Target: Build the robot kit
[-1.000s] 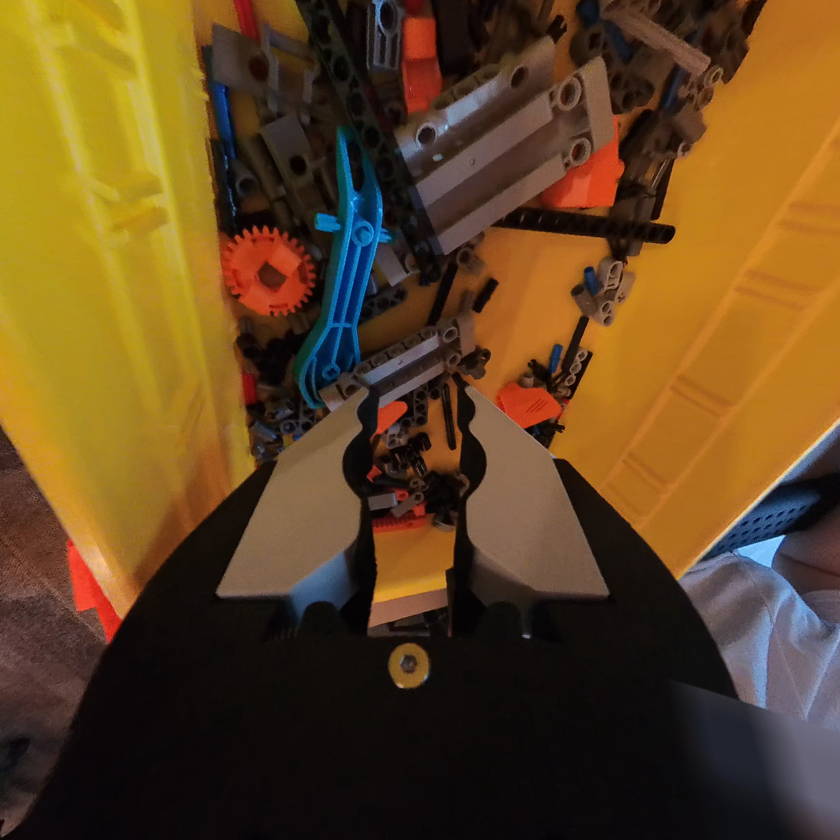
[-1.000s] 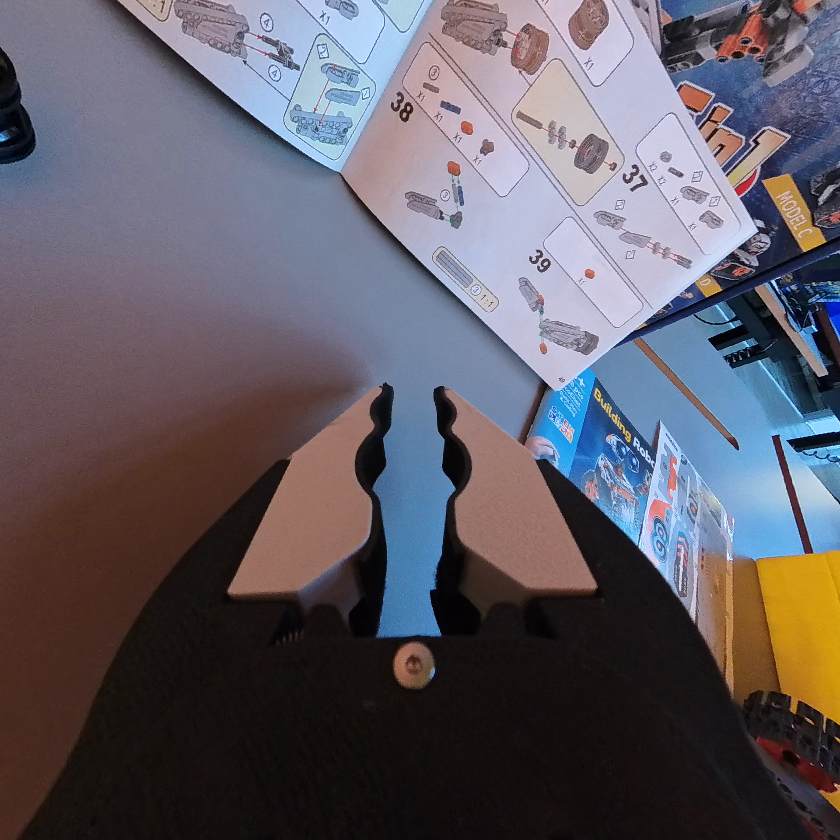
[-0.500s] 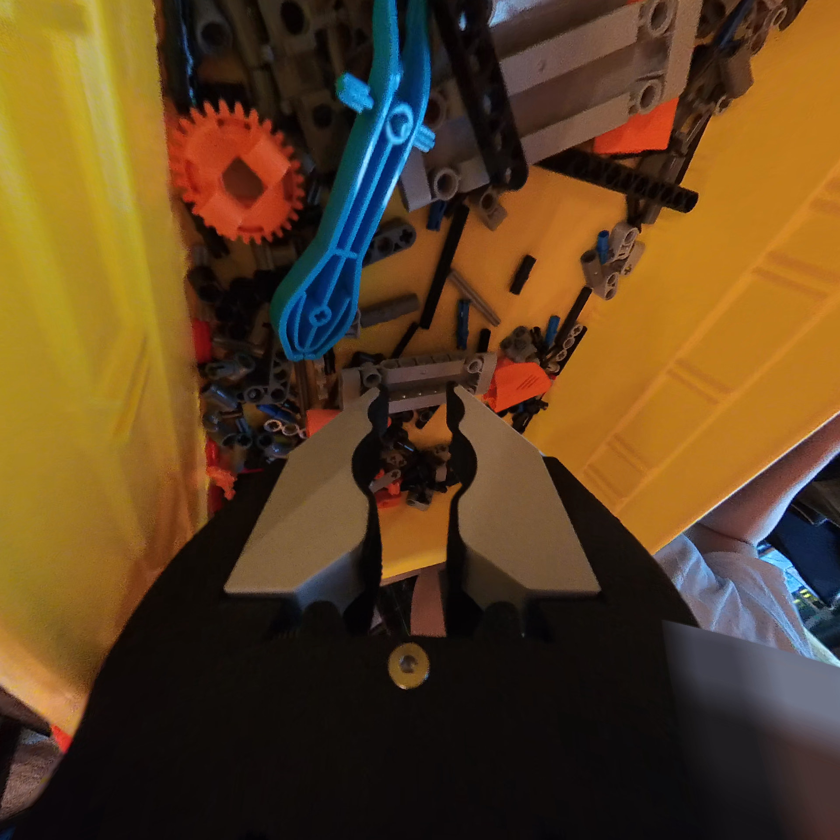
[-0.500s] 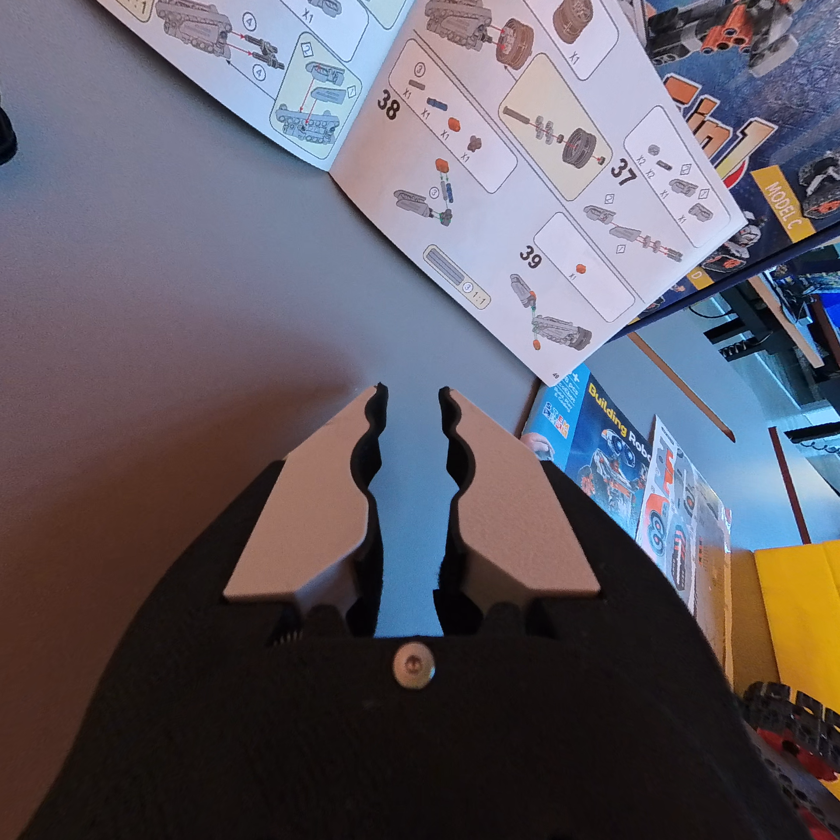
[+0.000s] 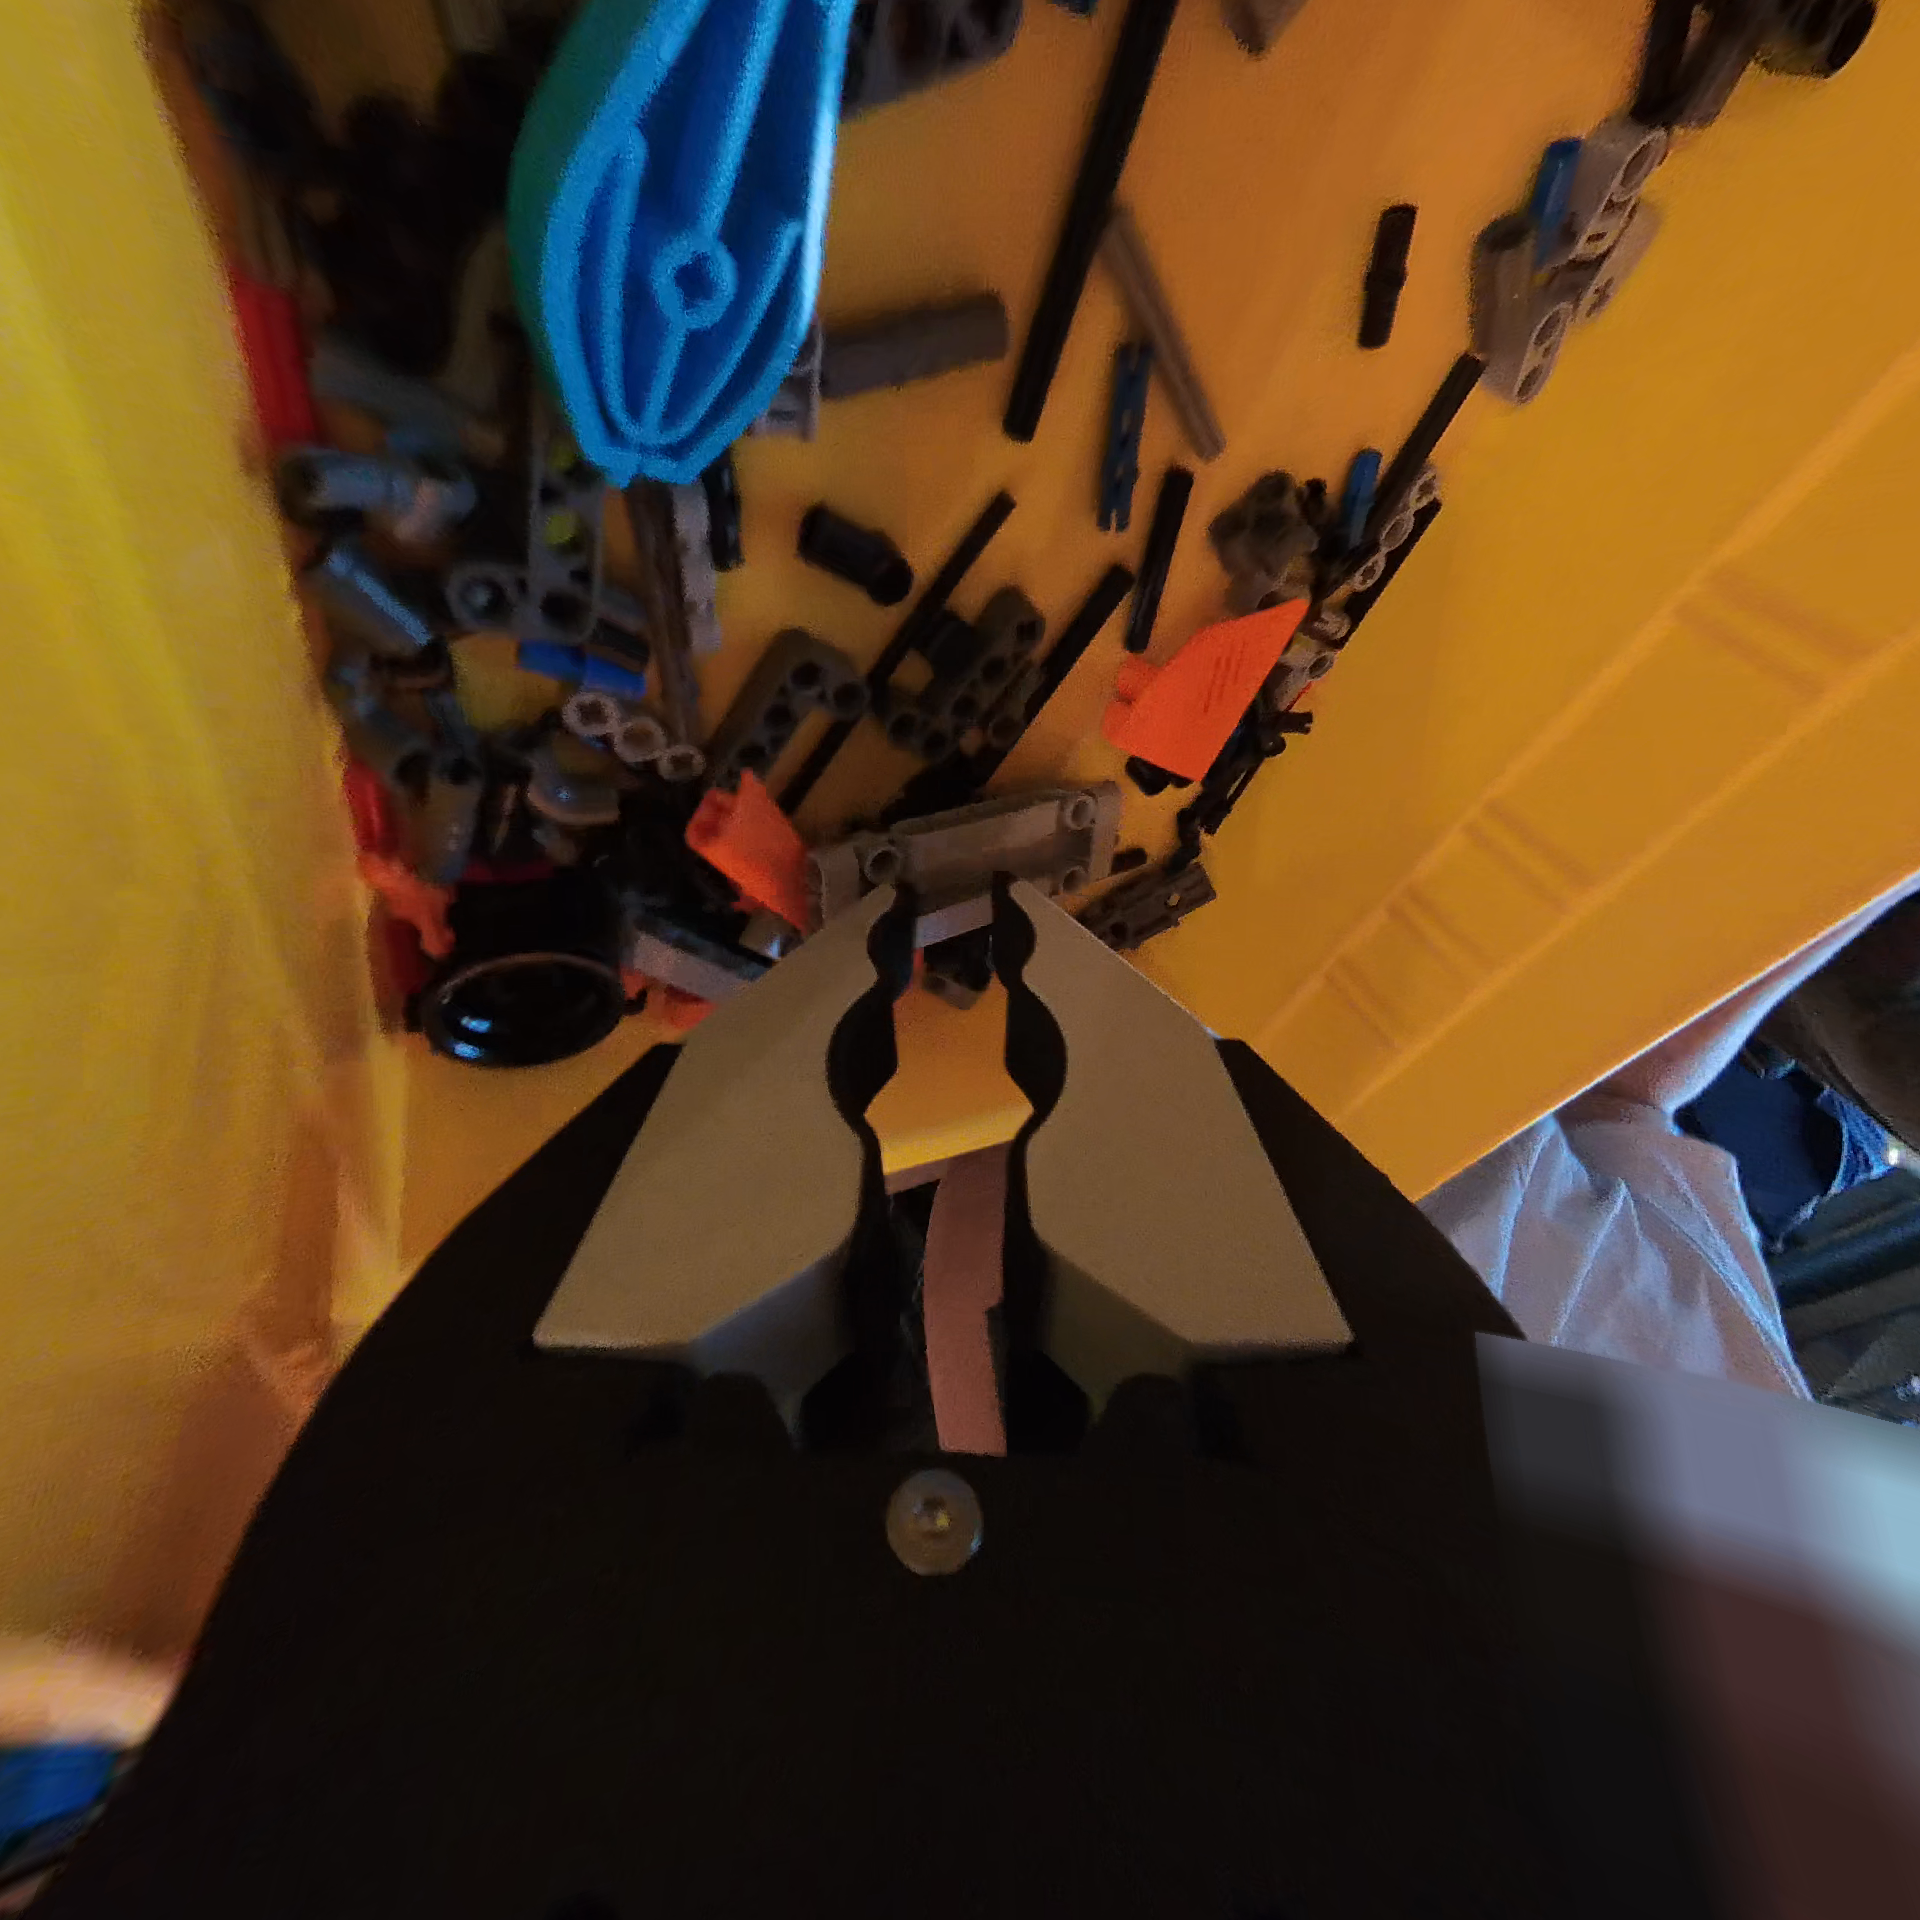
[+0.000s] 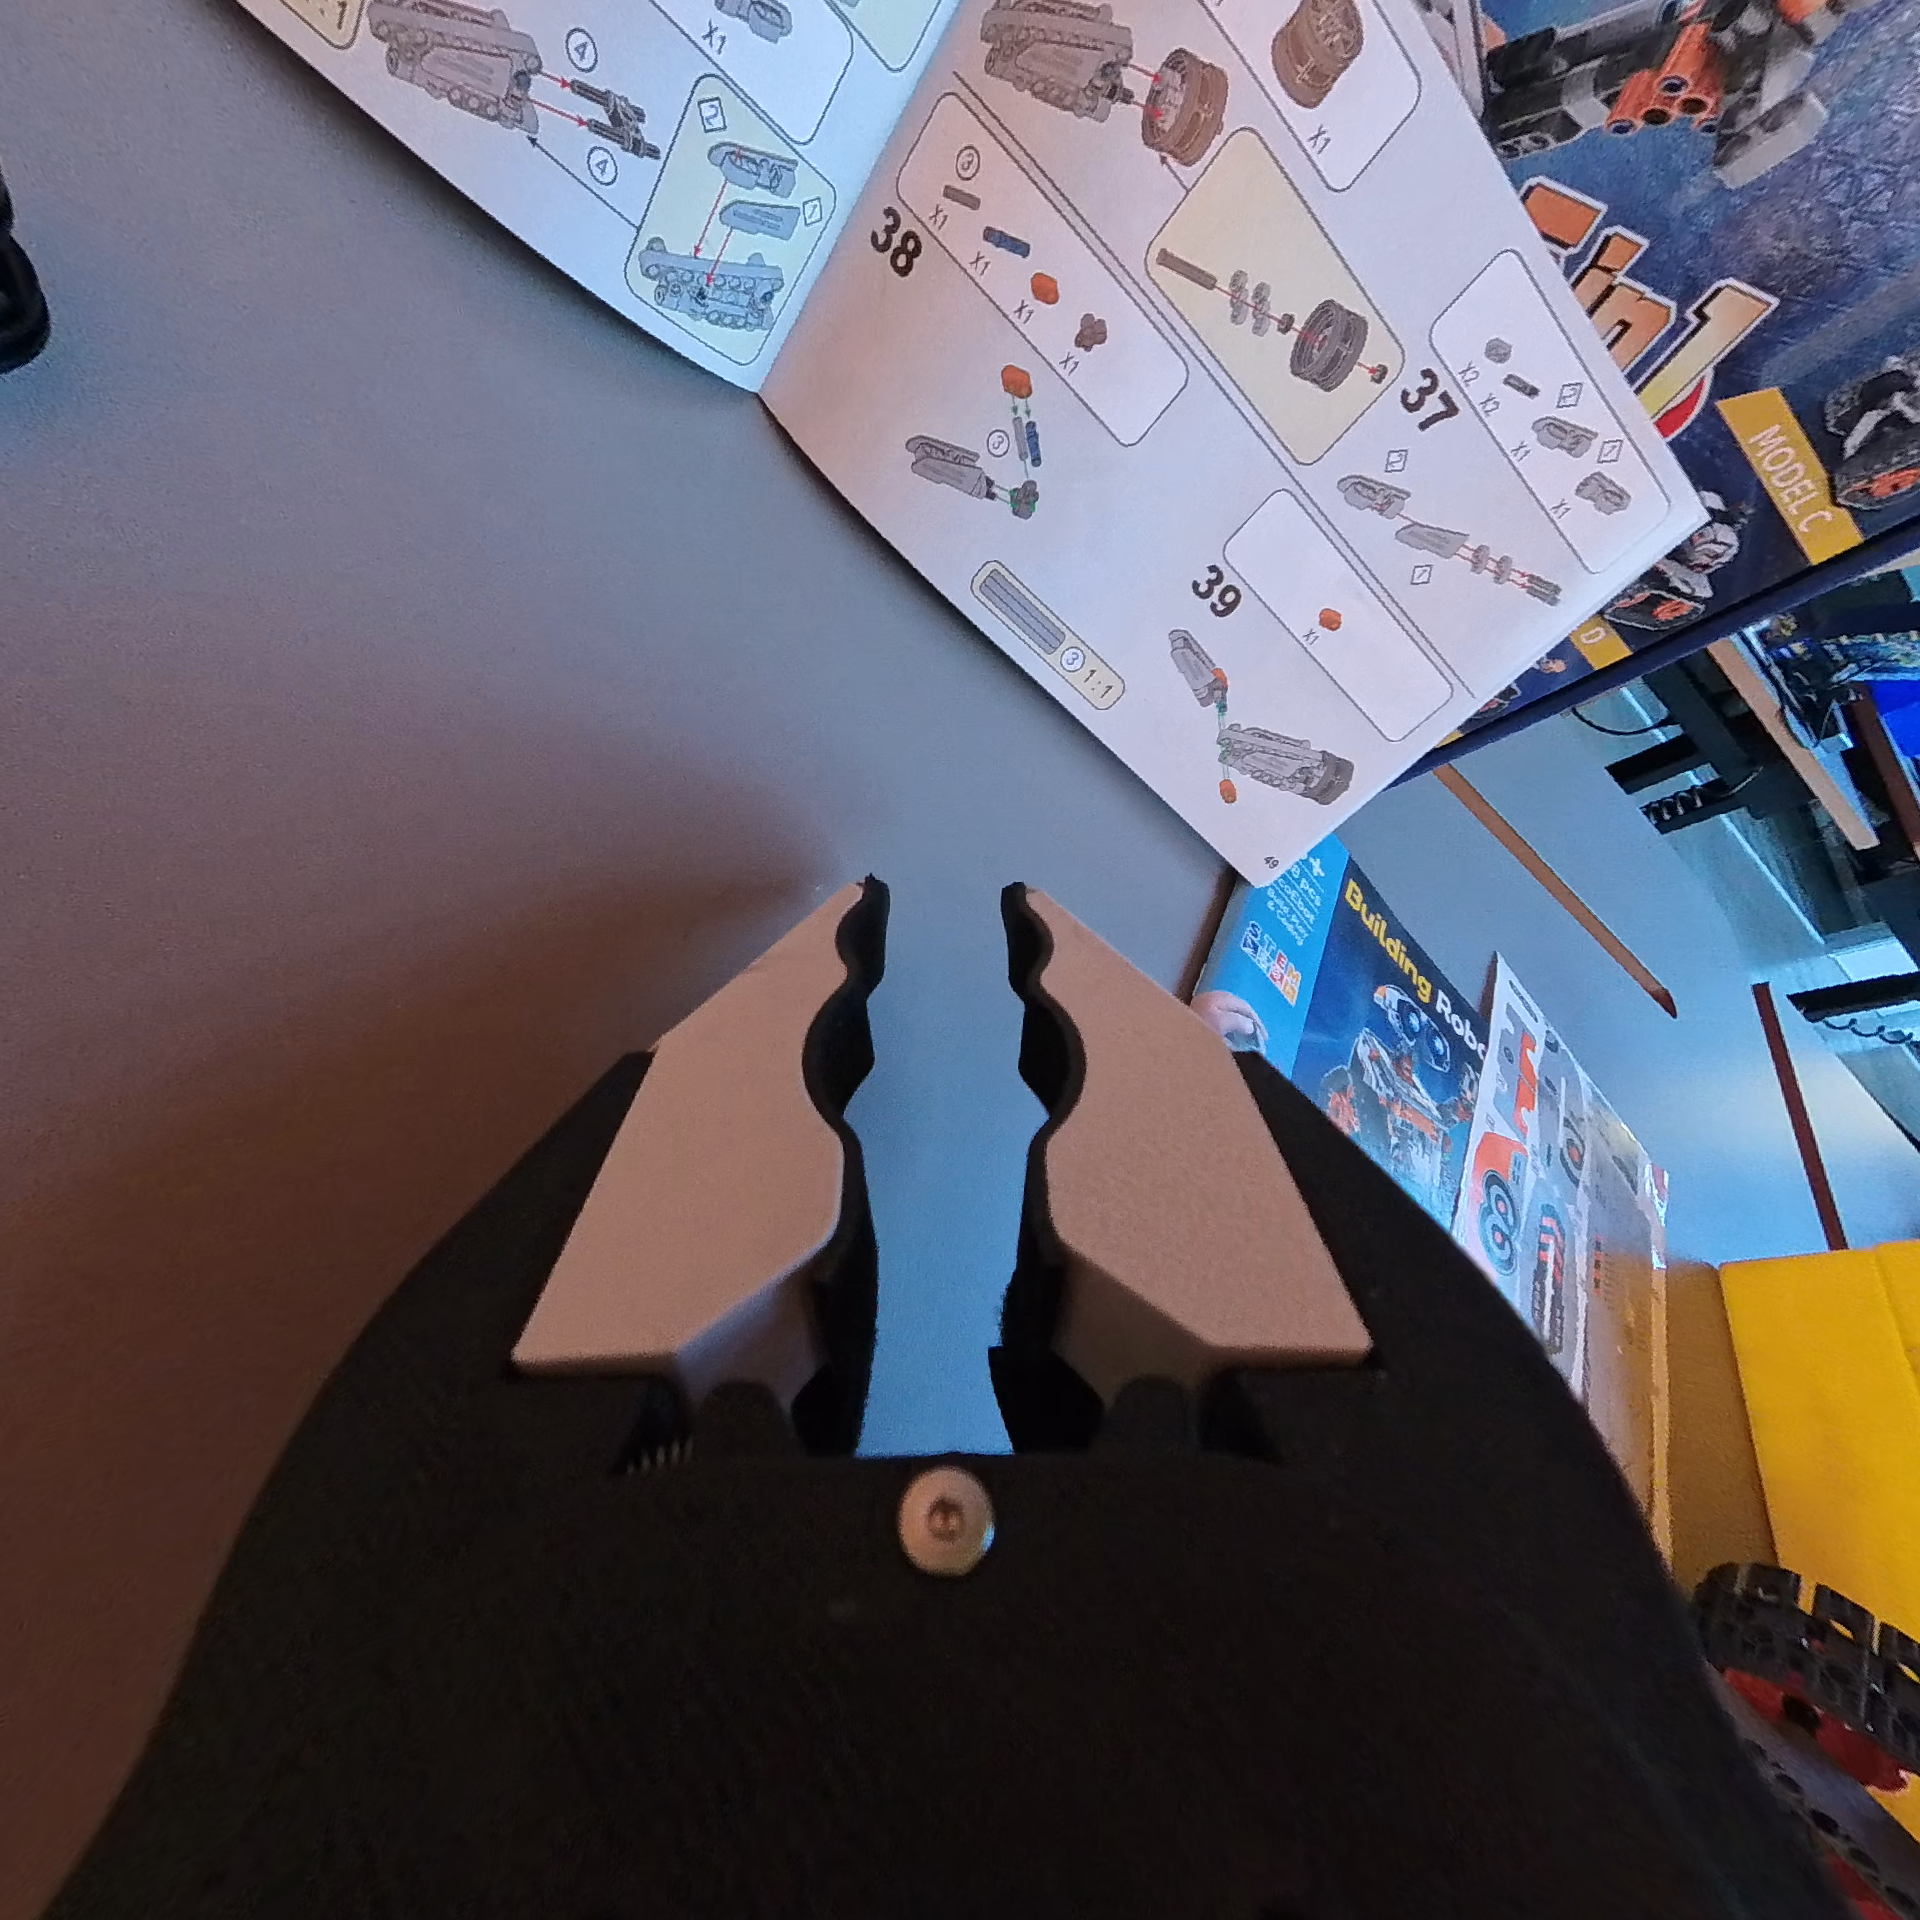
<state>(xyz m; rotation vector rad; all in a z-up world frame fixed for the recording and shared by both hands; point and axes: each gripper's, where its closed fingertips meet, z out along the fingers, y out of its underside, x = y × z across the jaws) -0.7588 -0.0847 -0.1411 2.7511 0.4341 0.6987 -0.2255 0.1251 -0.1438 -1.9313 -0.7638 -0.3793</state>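
Observation:
My left gripper [image 5: 948, 894] is inside a yellow bin [image 5: 1558, 727] of loose building parts. Its tips are pinched on a grey studded beam [image 5: 987, 836] that lies across them. A small orange panel [image 5: 753, 842] sits just left of the beam, and a larger orange panel [image 5: 1205, 691] sits up to the right. A big blue lever piece [image 5: 665, 260] lies farther ahead on the left. My right gripper [image 6: 943, 899] is open and empty, held just above a grey table [image 6: 364, 623], short of an open instruction booklet [image 6: 1143, 364].
Black rods, grey connectors and a black ring [image 5: 514, 1003] crowd the bin's left side. A person's pale sleeve [image 5: 1621, 1247] shows outside its right wall. In the right wrist view, printed toy boxes [image 6: 1351, 1018], the yellow bin [image 6: 1829, 1403] and a black-and-red tracked piece [image 6: 1818, 1683] lie to the right. About 60 cm separates my left fingertips from my right. About 10 cm separates my left fingertips from the big blue lever piece [image 5: 665, 260].
My left gripper went deeper into the bin, and its fingers narrowed onto the grey beam, which shifted with them away from the blue piece. The right gripper barely moved.

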